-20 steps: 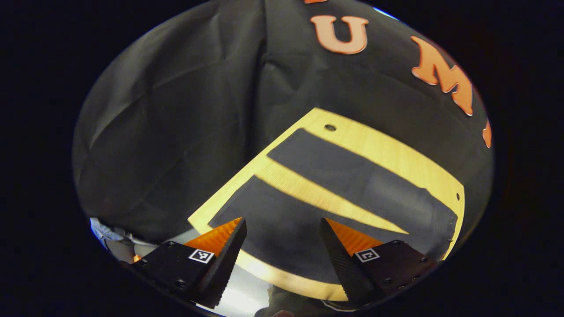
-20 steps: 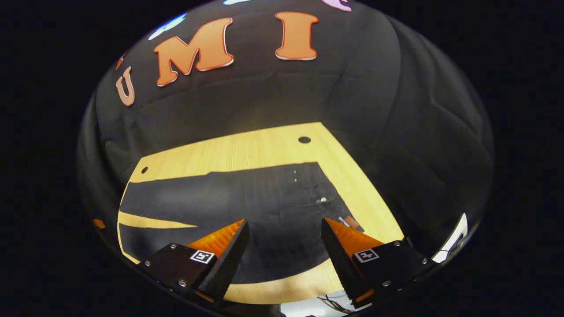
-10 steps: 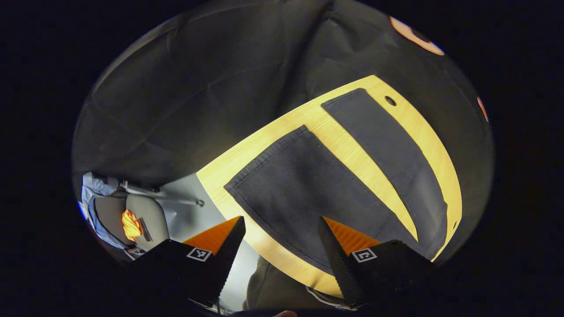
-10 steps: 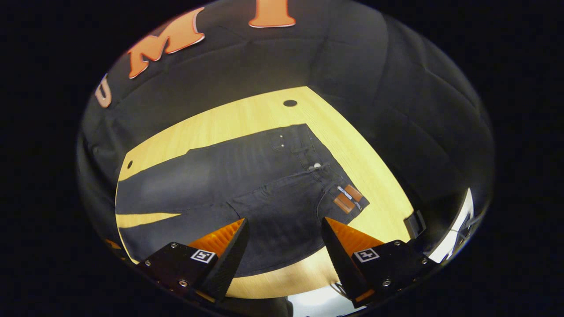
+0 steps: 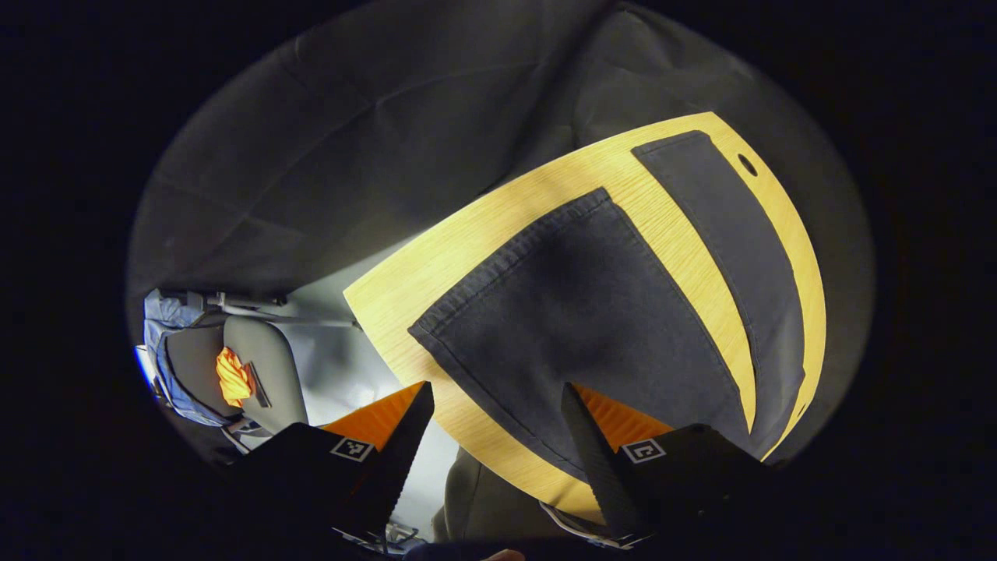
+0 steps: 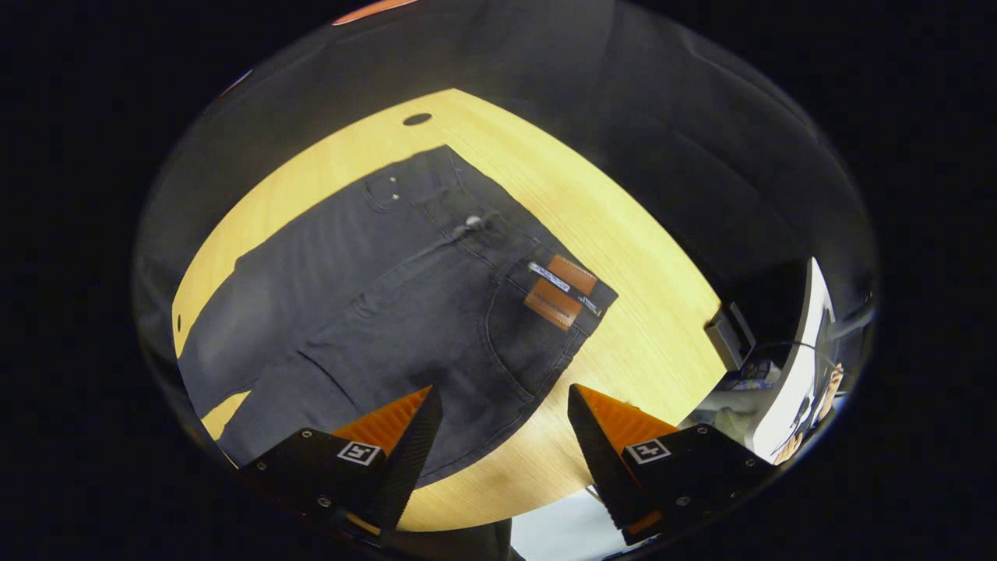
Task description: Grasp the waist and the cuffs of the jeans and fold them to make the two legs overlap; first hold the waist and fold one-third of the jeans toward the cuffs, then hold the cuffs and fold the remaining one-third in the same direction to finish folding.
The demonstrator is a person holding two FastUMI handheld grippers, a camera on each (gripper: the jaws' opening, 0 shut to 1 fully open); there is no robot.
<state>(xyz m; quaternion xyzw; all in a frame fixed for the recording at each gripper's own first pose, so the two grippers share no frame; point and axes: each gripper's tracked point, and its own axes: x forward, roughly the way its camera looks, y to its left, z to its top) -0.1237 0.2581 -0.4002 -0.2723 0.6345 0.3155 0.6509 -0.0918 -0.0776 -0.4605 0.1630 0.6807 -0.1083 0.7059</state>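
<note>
Left gripper view: the left gripper point(image 5: 492, 436), jaws wide and empty, is closing on the near cuff point(image 5: 498, 292) of the dark flat denim jeans point(image 5: 592, 312), now larger, on the pale wooden table point(image 5: 413, 284).

Right gripper view: the right gripper point(image 6: 502, 436), gaping and empty, is hovering nearer the waist point(image 6: 545, 288); grasping appears imminent.

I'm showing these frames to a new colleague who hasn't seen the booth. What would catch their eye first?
The dark jeans spread flat across the pale wooden table, unfolded. In the right gripper view the waist end with its brown patch lies nearest the open right gripper. In the left gripper view the two legs lie apart, a strip of table between them, and the near cuff lies ahead of the open left gripper.
</note>
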